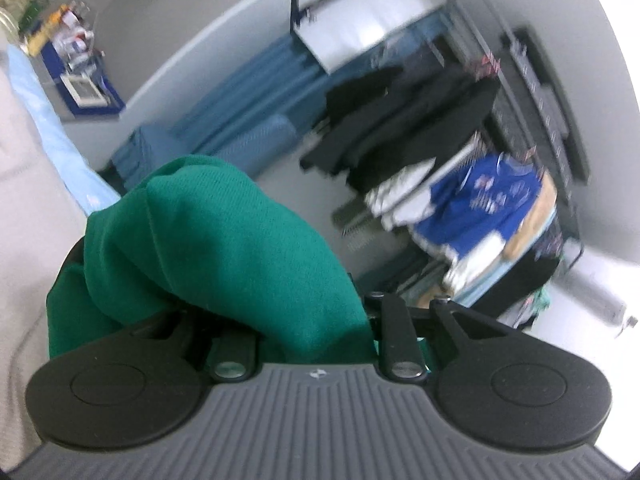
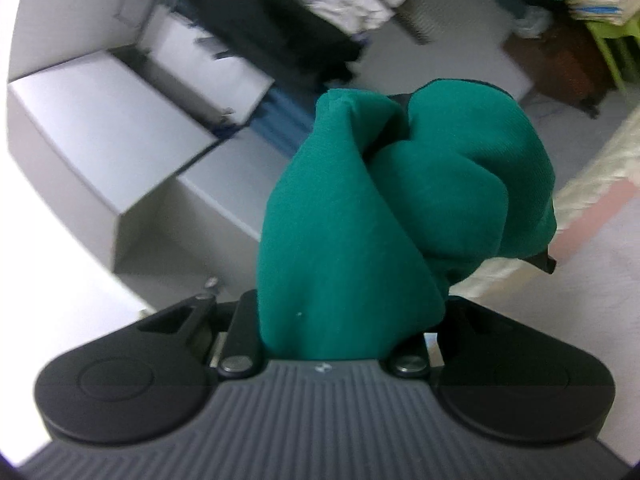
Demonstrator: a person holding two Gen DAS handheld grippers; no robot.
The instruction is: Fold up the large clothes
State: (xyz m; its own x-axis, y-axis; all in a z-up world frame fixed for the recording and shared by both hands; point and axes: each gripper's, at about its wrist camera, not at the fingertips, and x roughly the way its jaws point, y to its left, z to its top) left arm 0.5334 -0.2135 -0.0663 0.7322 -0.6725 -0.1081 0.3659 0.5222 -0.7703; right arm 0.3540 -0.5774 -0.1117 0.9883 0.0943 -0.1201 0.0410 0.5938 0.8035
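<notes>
1. Though motion blurs most of the room, the clothes rack [image 1: 420, 128] stands out as the largest fixed thing: dark garments [image 1: 400, 120] hang along it in the left wrist view, with a blue printed garment [image 1: 492, 196] and some white ones [image 1: 400, 192] piled below them.
2. Toward the left of the rack in that view runs a long blue curtain or cover [image 1: 248, 96] at the foot of a pale wall, and further left from the rack sits a cluttered blue shelf [image 1: 80, 68].
3. In the right wrist view the rack's dark clothes [image 2: 256, 20] hang behind large white boxes [image 2: 104, 136], and a green stool [image 2: 616, 40] with stacked papers stands far to the rack's right.
4. The green garment [image 1: 224, 240], the thing being folded, is lifted up in front of the rack and bunched over both grippers, hiding their tips.
5. The left gripper [image 1: 256, 304] has its fingers drawn narrow, clamping a thick fold of the green cloth.
6. The right gripper [image 2: 384, 184] likewise holds a wad of the green garment [image 2: 360, 220] between narrow fingers, one black tip [image 2: 544, 262] poking out beneath the fabric.
</notes>
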